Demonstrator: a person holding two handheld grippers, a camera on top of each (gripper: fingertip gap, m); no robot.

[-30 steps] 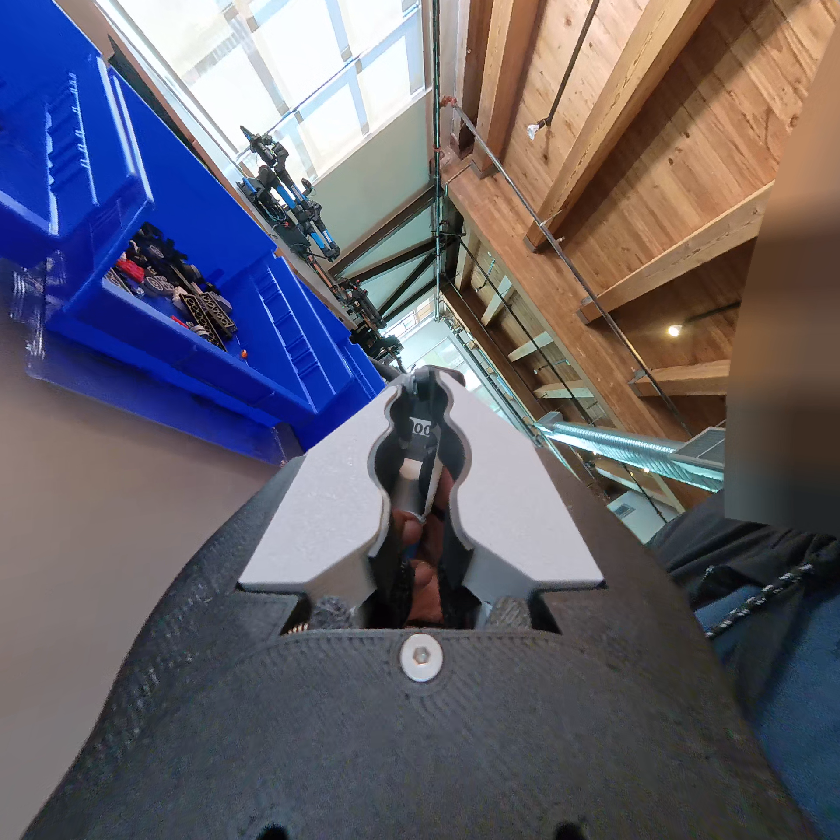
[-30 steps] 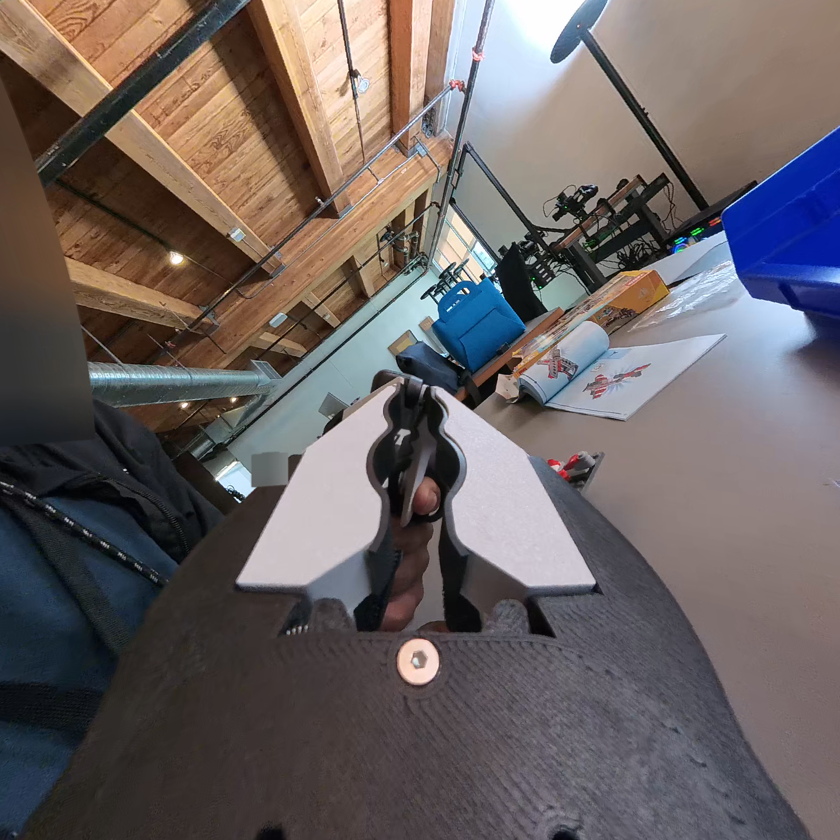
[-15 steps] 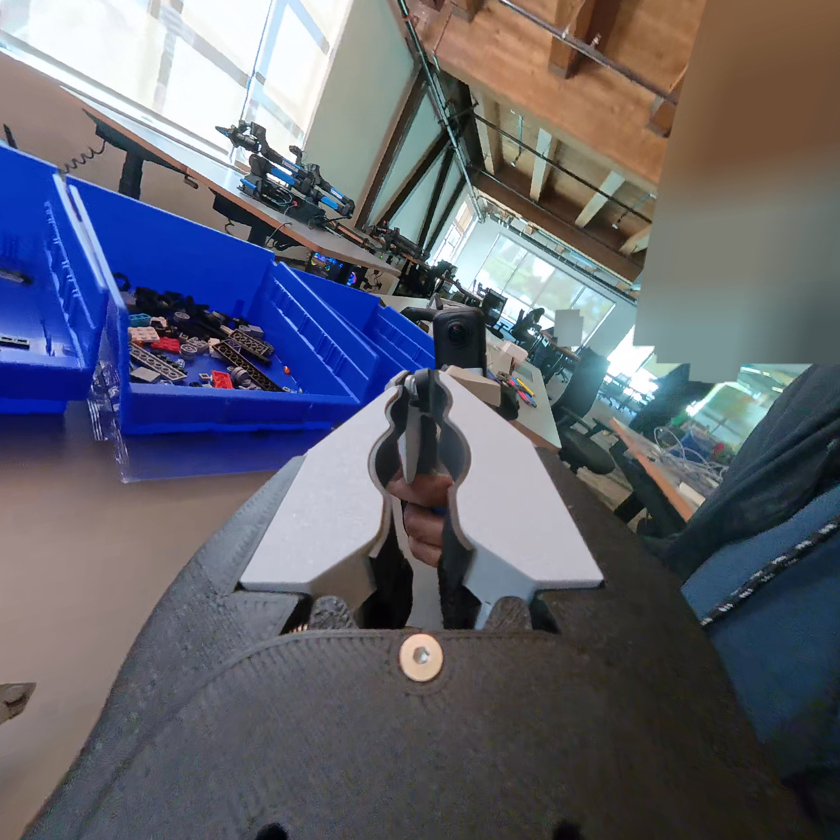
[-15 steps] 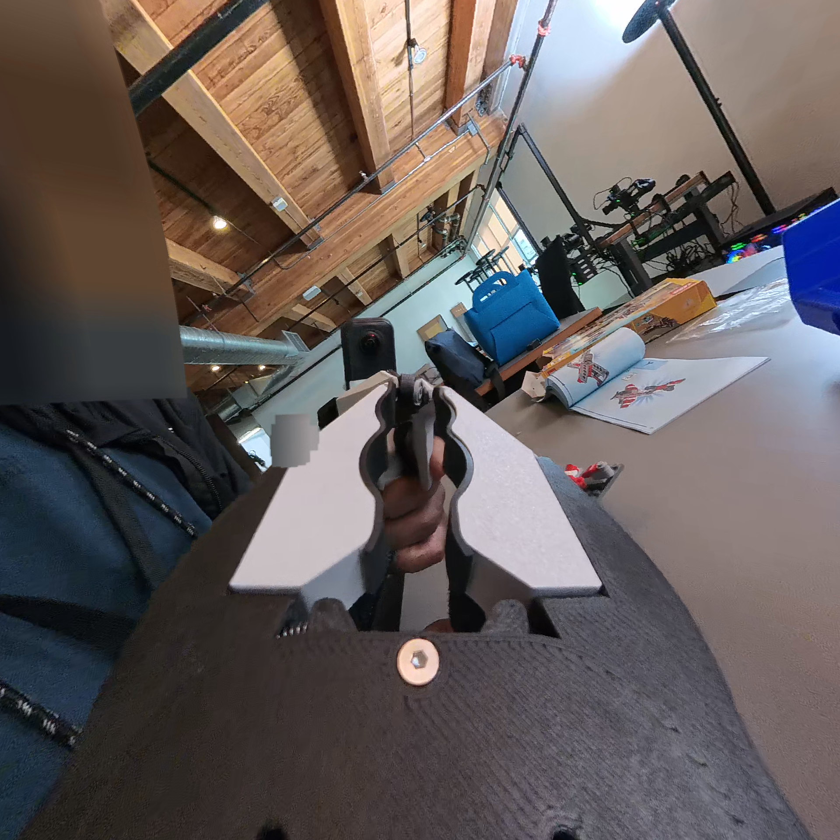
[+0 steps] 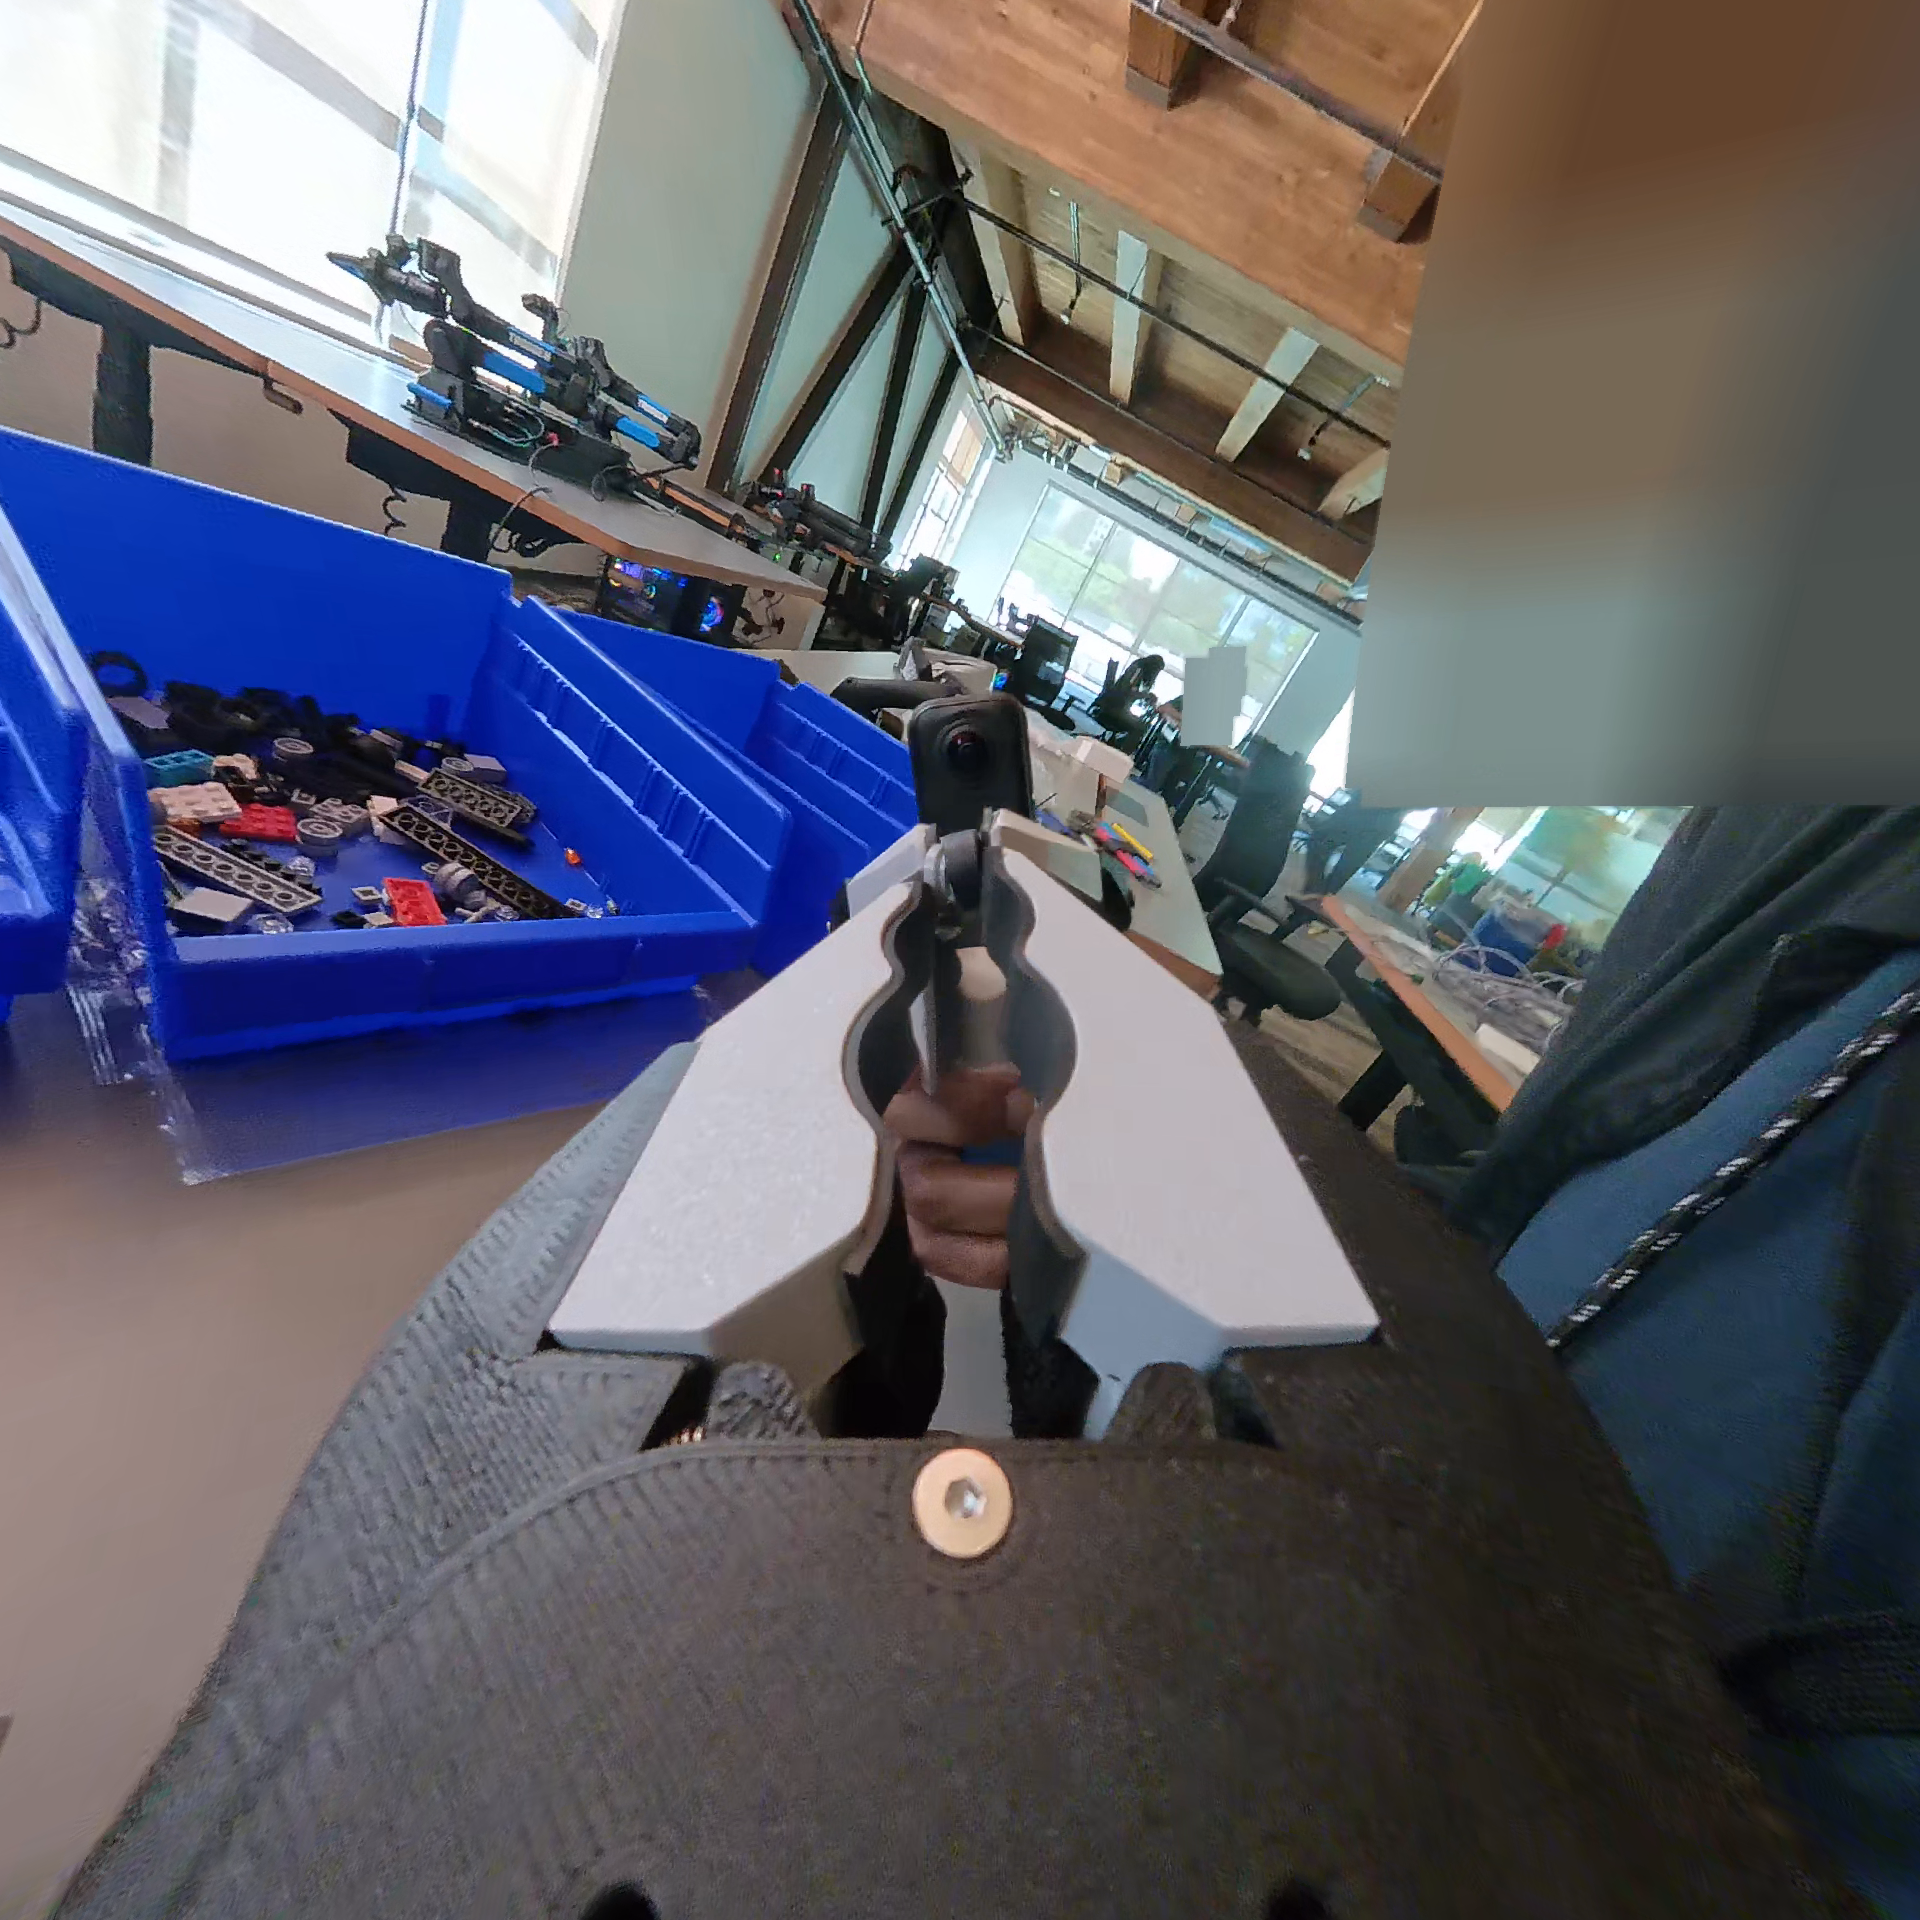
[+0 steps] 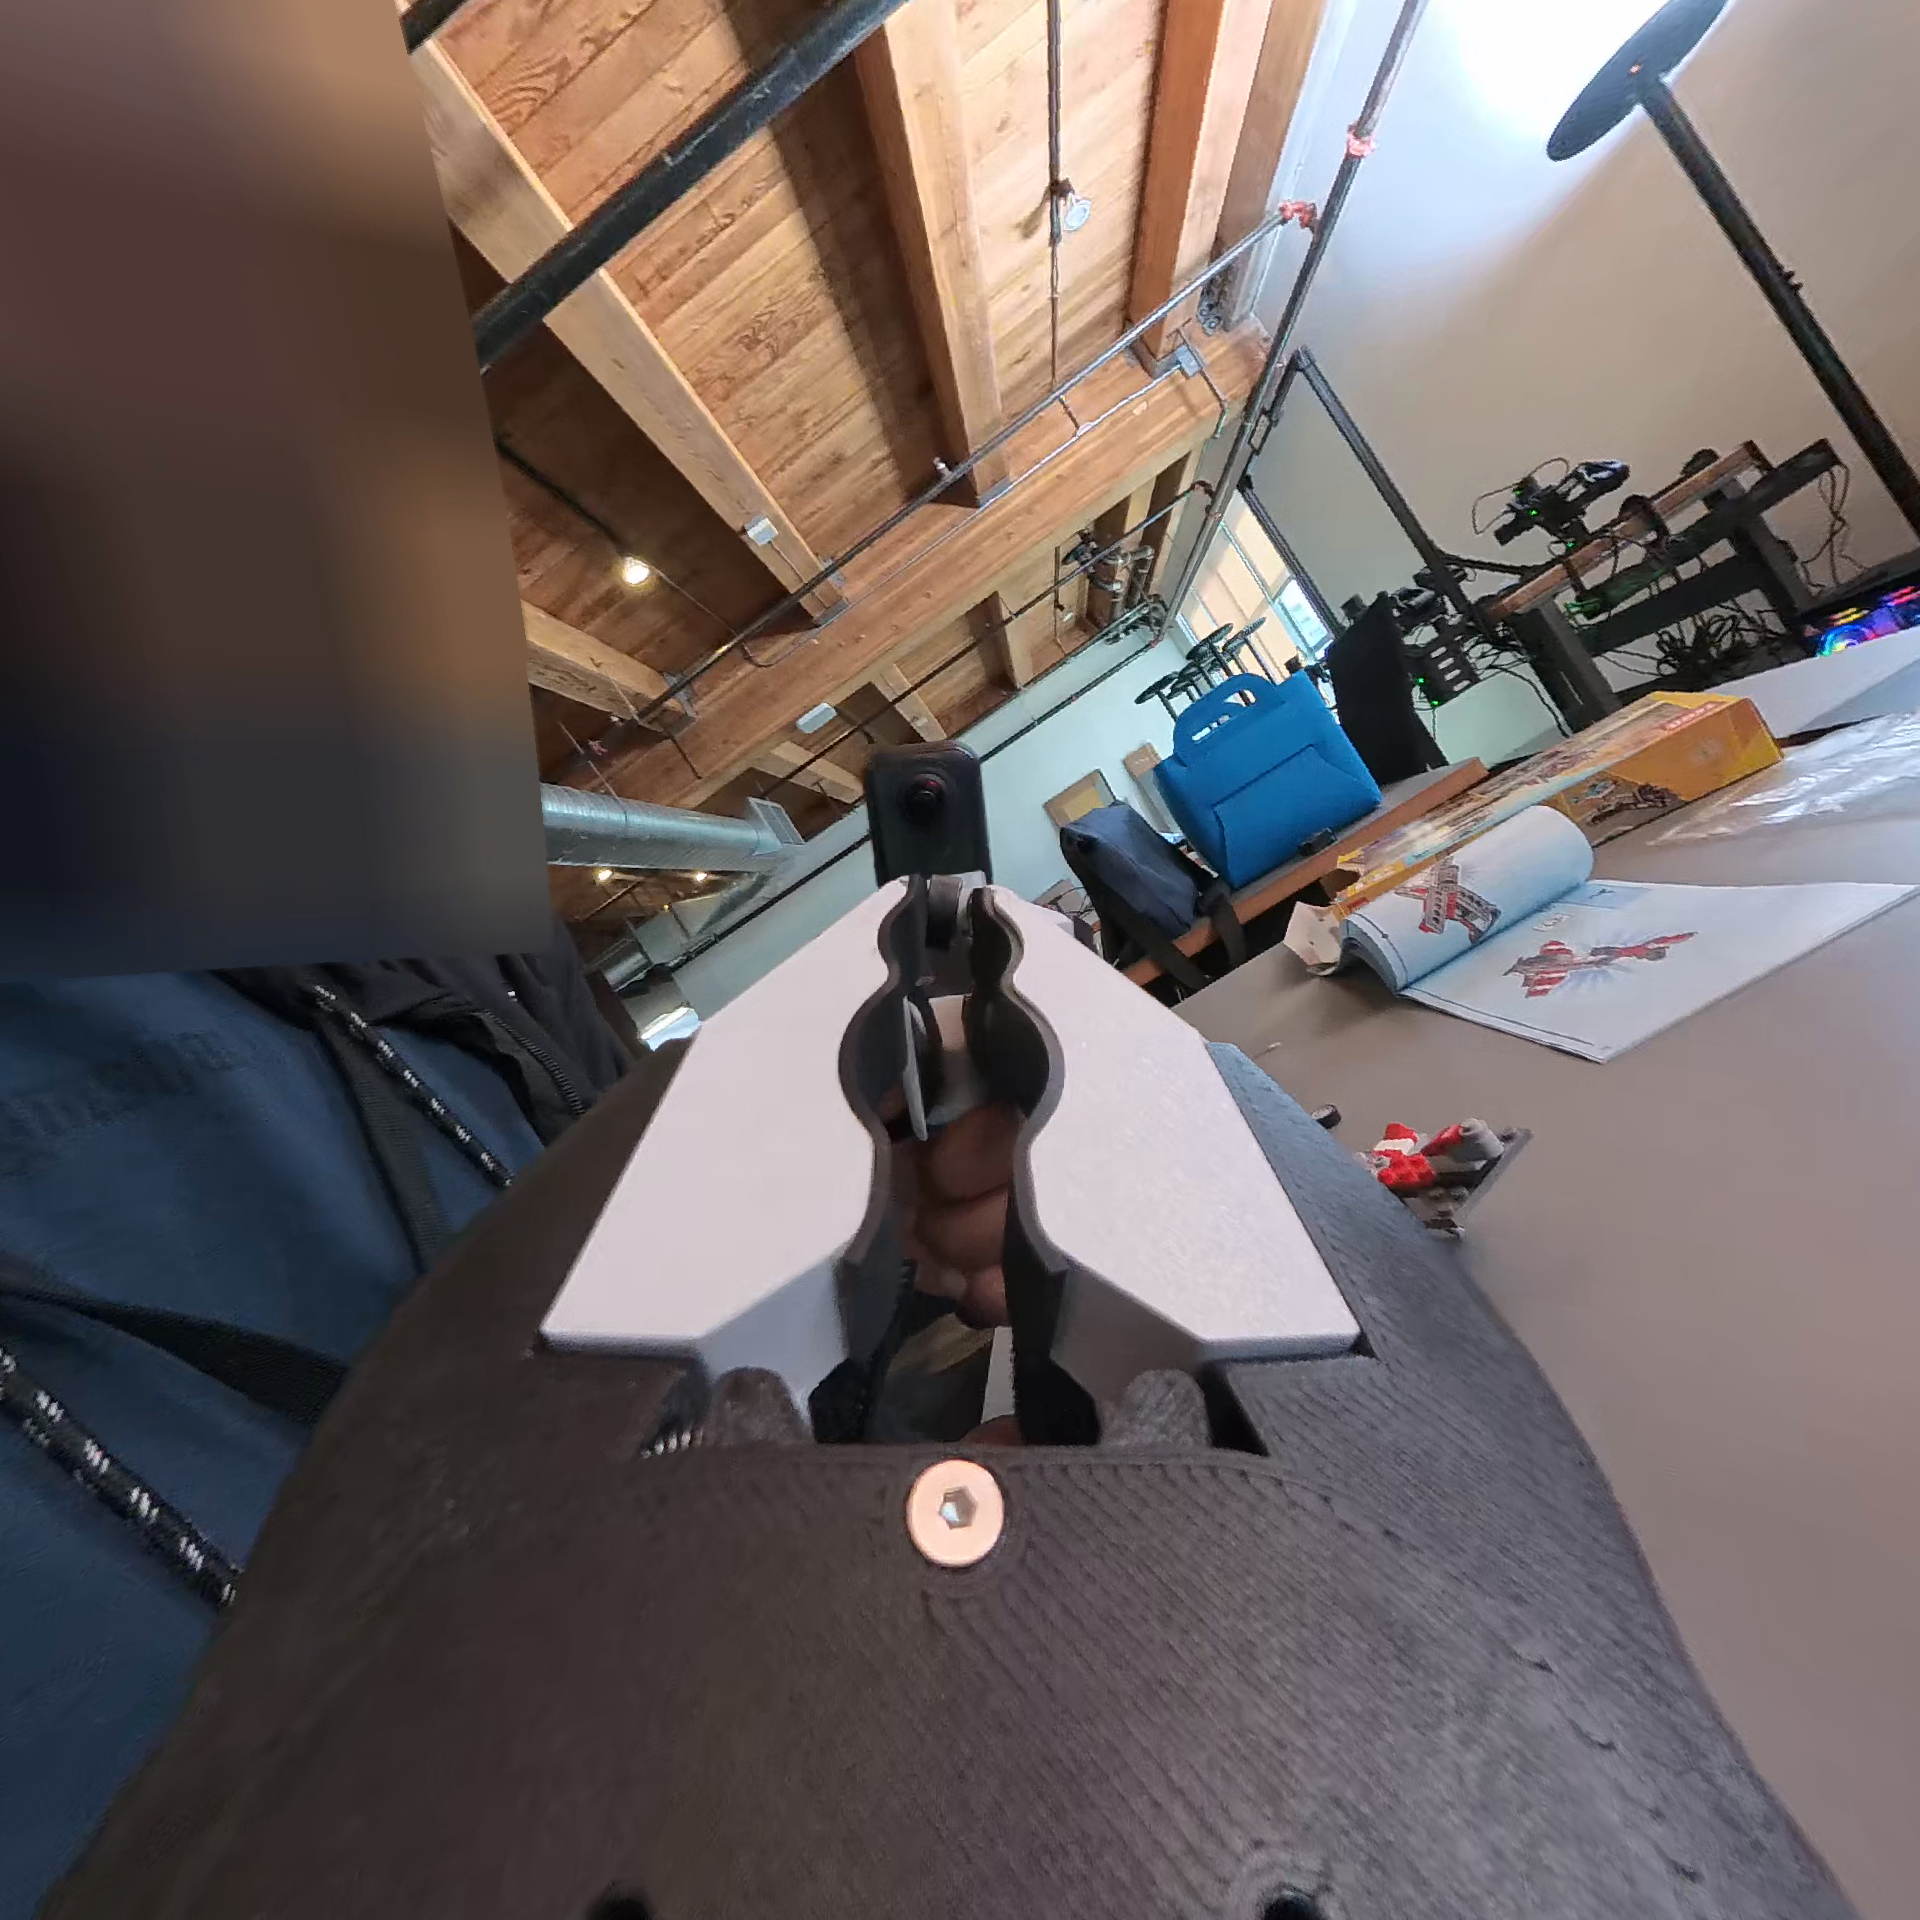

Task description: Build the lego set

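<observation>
so on the left there's a blue bin [image 5: 457,966] full of loose lego pieces [image 5: 343,831] sitting on the table [image 5: 208,1351]. the left gripper [image 5: 961,868] and right gripper [image 6: 948,896] are up in the air facing each other, both pinched closed tip to tip with nothing in them. over on the right, a small half-built red and grey lego model [image 6: 1439,1169] sits on the table near the open instruction booklet [image 6: 1579,956].

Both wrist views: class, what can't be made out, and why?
- Left wrist view: whether the left gripper pinches anything; tips too small.
- Right wrist view: likewise the right gripper.
- Right wrist view: red-and-grey lego model, partly behind the gripper body.
- Left wrist view: leftmost blue bin, cut by the edge.
</observation>
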